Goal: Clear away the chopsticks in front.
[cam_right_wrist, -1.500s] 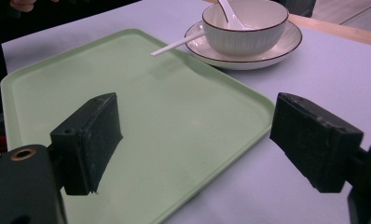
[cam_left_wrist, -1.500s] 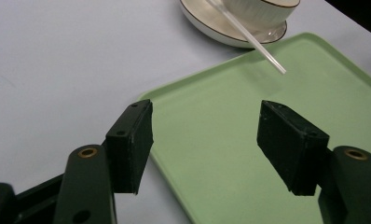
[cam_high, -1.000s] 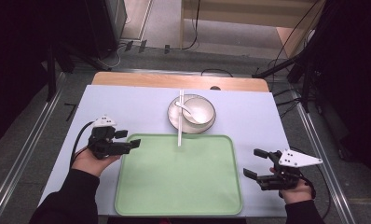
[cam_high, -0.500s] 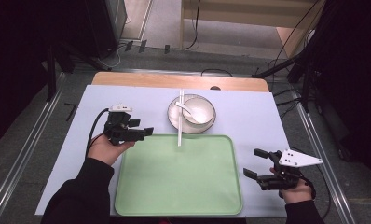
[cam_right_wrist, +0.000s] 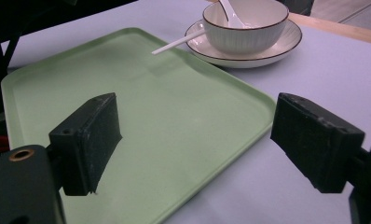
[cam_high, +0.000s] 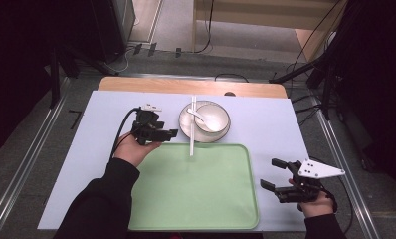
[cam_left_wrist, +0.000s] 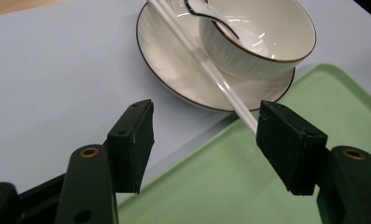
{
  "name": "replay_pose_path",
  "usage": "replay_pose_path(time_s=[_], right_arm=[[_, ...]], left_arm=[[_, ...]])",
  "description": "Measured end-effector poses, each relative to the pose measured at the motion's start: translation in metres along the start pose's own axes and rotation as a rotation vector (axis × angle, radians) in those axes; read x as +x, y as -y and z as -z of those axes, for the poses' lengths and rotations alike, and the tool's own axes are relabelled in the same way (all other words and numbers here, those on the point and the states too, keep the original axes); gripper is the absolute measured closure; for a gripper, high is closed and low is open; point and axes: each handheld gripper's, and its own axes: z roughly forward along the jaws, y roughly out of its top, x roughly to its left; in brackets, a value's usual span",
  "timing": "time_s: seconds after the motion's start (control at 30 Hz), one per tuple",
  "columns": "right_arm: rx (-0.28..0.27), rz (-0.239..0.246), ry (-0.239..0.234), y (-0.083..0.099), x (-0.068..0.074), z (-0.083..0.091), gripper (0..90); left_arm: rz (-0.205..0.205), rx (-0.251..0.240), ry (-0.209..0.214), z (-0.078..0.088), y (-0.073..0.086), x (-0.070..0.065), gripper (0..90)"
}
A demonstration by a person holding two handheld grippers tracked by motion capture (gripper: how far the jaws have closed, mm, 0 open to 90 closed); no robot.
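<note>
Two grippers are seen at the near side of the table, and neither is holding anything. The right gripper [cam_high: 275, 180] is held by the near right corner of the green tray [cam_high: 196, 199], its jaws wide apart with only tray and tablecloth between them. The left gripper [cam_high: 167, 133] is held further in, just beside the tray's far left corner, and its jaws have just been closing a little, though they stand apart with nothing between the pads. Beyond it, the white chopsticks [cam_high: 191, 130] are laid across the saucer [cam_high: 186, 126], their near tips resting over the tray's far rim; whether one stick or a pair is meant cannot quite be told. A bowl [cam_high: 213, 118] with a ceramic spoon [cam_high: 196, 115] is set on the saucer. The reach for the chopsticks is judged to be in hand; next, the left jaws should be brought astride them and closed.
</note>
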Motion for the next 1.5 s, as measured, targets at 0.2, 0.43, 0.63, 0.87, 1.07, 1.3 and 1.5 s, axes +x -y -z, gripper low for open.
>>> replay_pose_path(time_s=[0.2,0.43,0.63,0.87,1.07,1.3,1.5], right_arm=[[0.001,0.000,-0.004,0.000,0.000,-0.001,16.2],[-0.002,0.003,-0.010,-0.001,0.001,-0.002,16.2],[-0.006,0.002,-0.009,-0.001,0.000,-0.001,16.2],[-0.009,0.005,-0.015,-0.002,0.001,-0.002,16.2],[-0.005,0.008,-0.020,-0.002,0.002,-0.002,16.2],[-0.005,0.010,-0.021,-0.002,0.002,-0.002,16.2],[-0.001,0.013,-0.024,-0.002,0.002,-0.003,16.2]], left_arm=[[0.031,0.015,0.008,-0.012,-0.007,-0.005,44.8],[0.011,0.039,-0.042,-0.035,-0.012,-0.016,48.4],[-0.004,0.047,-0.063,-0.051,-0.016,-0.021,56.2],[0.059,0.068,-0.064,-0.068,-0.016,-0.018,63.8],[0.090,0.049,-0.048,-0.073,-0.017,-0.017,63.7],[0.098,0.070,-0.063,-0.083,-0.016,-0.016,65.3],[0.113,0.090,-0.077,-0.087,-0.018,-0.013,71.5]])
